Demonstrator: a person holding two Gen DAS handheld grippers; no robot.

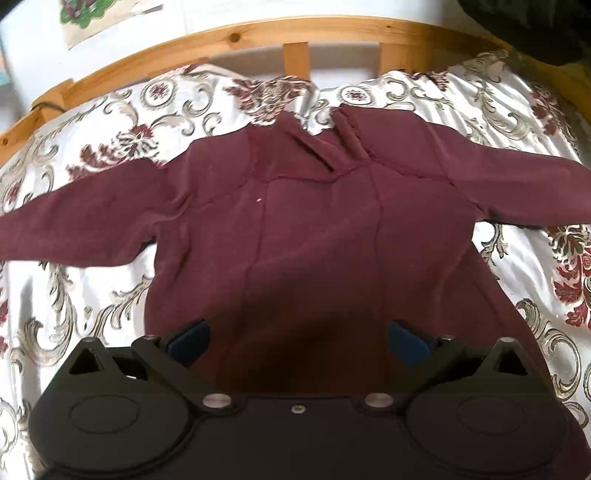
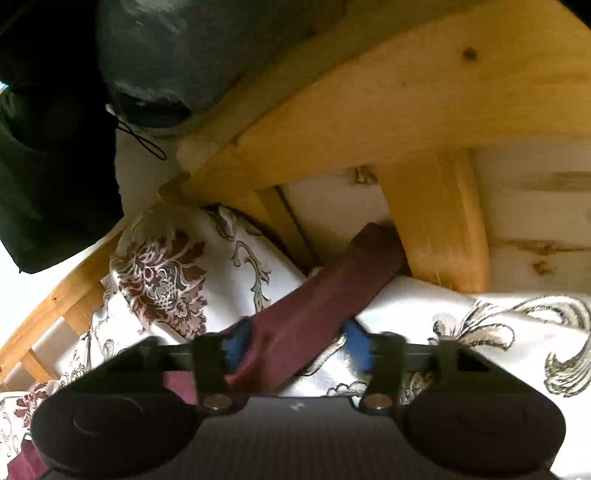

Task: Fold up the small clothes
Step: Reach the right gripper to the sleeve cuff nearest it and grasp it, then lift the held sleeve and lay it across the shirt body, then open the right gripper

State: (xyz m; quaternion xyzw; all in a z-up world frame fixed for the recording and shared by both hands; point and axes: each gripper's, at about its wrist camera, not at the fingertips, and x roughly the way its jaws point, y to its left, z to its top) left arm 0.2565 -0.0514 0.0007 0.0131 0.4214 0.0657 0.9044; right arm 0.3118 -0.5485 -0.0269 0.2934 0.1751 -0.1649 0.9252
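A small maroon long-sleeved top (image 1: 314,229) lies flat on the bed, collar toward the headboard, both sleeves spread out sideways. My left gripper (image 1: 299,338) is open and empty, hovering over the lower middle of the top with its blue pads wide apart. In the right wrist view, one maroon sleeve (image 2: 325,291) runs between my right gripper's (image 2: 297,345) blue pads toward the headboard. The right jaws stand open around the sleeve, the left pad touching the cloth.
A white bedspread with a dark red and grey floral pattern (image 1: 110,122) covers the bed. A wooden headboard with slats (image 1: 295,33) runs along the far edge; its post (image 2: 439,221) stands right by the sleeve's cuff. Dark fabric (image 2: 51,166) hangs at the left.
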